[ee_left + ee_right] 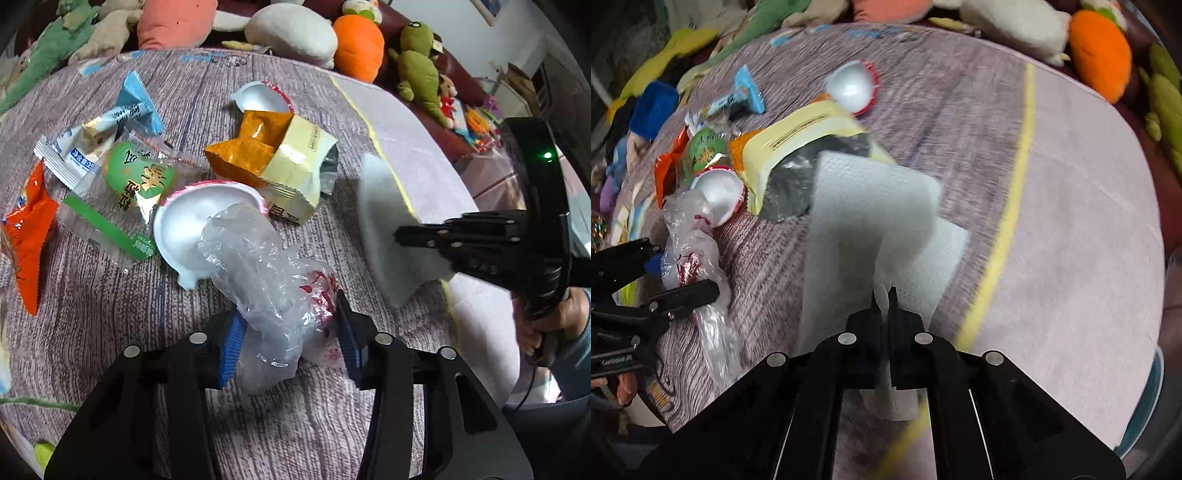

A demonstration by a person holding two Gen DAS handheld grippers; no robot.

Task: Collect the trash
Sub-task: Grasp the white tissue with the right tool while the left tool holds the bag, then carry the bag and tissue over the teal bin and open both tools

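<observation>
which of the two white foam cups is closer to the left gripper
The foam cup with the crumpled clear plastic bag lying over its rim, beside the left gripper. The other foam cup lies farther back, behind the orange-and-yellow wrapper.

The left gripper has its blue pads on both sides of a crumpled clear plastic bag on the tabletop. At right, the right gripper pinches a white tissue.

Table w/ purple wood-grain cloth, plush toys behind on dark-red sofa, white wall.
</observation>
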